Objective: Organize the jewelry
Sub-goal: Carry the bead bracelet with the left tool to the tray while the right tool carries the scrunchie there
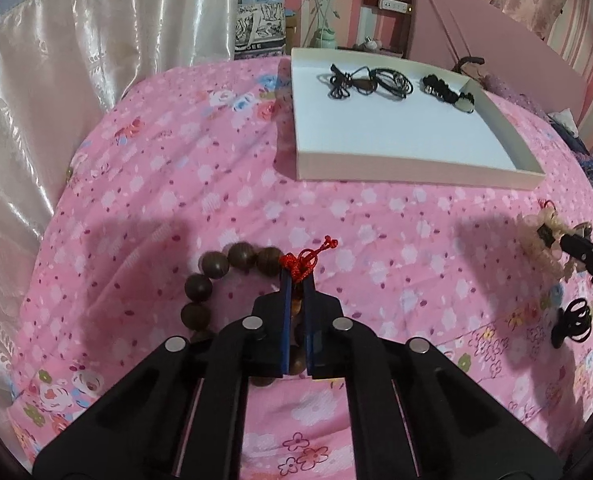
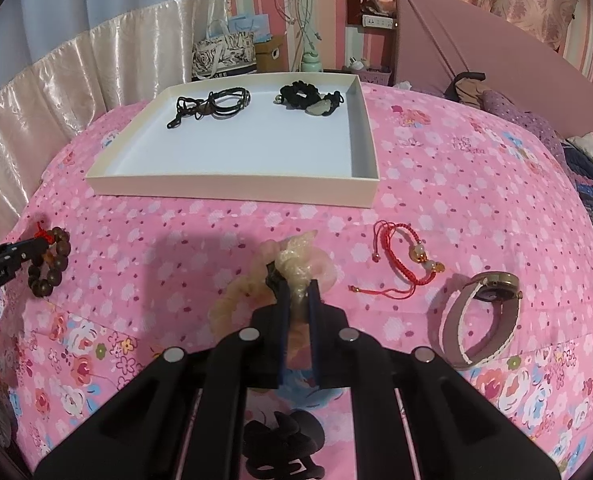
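Observation:
My left gripper (image 1: 296,280) is shut on a brown wooden bead bracelet (image 1: 212,268) with a red knot (image 1: 306,260), just above the pink bedspread; it also shows in the right wrist view (image 2: 50,258). My right gripper (image 2: 298,286) is shut on a peach scrunchie (image 2: 296,260), also seen at the right of the left wrist view (image 1: 544,232). A white shallow tray (image 2: 232,186) lies ahead, holding a black cord necklace (image 2: 212,106) and a black scrunchie with a stone (image 2: 310,98).
On the bedspread to the right lie a red string bracelet (image 2: 404,262) and a wristwatch with a mauve strap (image 2: 482,316). A black hair clip (image 2: 282,448) lies under my right gripper. A satin curtain hangs at left, a pink headboard at right.

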Tool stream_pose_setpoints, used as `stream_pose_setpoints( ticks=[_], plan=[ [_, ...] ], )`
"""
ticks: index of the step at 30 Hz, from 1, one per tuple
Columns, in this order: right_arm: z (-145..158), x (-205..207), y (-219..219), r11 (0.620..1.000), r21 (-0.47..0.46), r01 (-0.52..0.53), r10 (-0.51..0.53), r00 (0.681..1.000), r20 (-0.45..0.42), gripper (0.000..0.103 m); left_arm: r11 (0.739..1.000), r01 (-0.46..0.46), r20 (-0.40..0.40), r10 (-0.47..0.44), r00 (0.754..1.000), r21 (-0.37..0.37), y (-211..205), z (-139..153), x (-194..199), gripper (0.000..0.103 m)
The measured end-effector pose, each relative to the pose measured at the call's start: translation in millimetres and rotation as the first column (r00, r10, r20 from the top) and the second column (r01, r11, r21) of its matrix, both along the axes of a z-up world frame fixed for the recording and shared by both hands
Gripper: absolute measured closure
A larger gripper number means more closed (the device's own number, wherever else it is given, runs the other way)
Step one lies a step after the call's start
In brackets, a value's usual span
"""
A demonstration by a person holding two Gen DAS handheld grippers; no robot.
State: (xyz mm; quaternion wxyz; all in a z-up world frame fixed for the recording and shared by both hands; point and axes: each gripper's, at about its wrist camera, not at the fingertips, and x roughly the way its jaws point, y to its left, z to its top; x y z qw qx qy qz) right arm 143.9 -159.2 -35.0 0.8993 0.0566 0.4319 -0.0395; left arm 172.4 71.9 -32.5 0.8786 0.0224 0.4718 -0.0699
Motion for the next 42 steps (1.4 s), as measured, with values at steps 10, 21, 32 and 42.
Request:
stream_pose_setpoints(
  ticks=[10,21,32,42],
  plan=[
    [19.7,25.4,-4.5,1.0,0.012,0.005,-0.005,0.999,0.038,0.095,0.998,0.034,0.073,-0.03,0.997,-0.061,-20.5,48.4,18.7,0.1],
    [41.7,119.5,-4.4,0.997,0.07,0.033,-0.04,0.995,0.092,0.095,0.992,0.077,0.098,-0.066,0.993,-0.103,-74.9,62.5,97.2,0.1],
    [48.1,193.0,8.9,0.991,0.128,0.027,-0.045,0.99,0.136,0.095,0.986,0.025,0.07,-0.014,0.997,-0.167,-81.1,42.9,184.0,0.1],
    [42.1,204.4,14.0,0.995,0.092,0.03,-0.044,0.989,0.144,0.095,0.99,-0.004,0.022,0.007,1.0,-0.144,-84.7,11.7,213.8,0.1]
  ],
)
